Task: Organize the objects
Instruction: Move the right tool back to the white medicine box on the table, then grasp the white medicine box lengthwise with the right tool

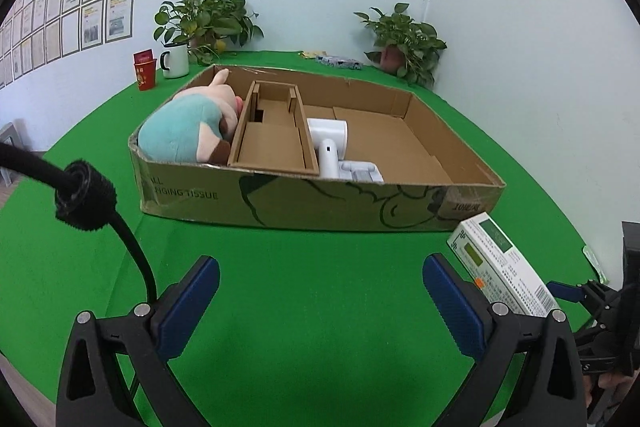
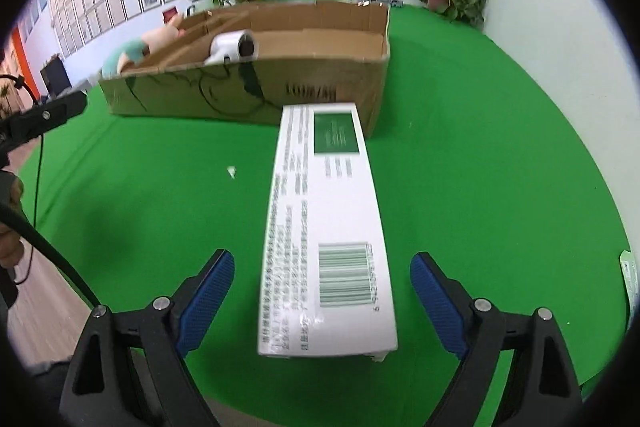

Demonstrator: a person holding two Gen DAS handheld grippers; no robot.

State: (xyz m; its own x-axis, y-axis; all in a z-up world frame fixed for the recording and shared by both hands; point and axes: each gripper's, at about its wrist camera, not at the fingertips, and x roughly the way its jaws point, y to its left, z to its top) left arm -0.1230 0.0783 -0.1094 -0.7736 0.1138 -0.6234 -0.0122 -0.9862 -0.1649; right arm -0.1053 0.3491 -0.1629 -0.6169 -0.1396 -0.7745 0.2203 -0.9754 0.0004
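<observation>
A long white carton [image 2: 328, 207] with a green label and a barcode lies flat on the green table, pointing at the cardboard box [image 2: 180, 95]. My right gripper [image 2: 322, 259] is open and straddles the carton's near end, with a gap at each pad. In the left wrist view the same carton [image 1: 500, 263] lies at the right. My left gripper [image 1: 320, 267] is open over bare green cloth, in front of the cardboard box [image 1: 320, 203]. Inside the box are a plush toy [image 1: 180, 131], a cardboard divider [image 1: 272, 147] and a white hair dryer [image 1: 332, 143].
Two potted plants [image 1: 208, 19] [image 1: 404, 43], a white mug [image 1: 175, 61] and a red packet [image 1: 144, 69] stand along the table's far edge. A black cable [image 1: 80, 195] crosses the left side. A small white scrap [image 2: 231, 171] lies on the cloth.
</observation>
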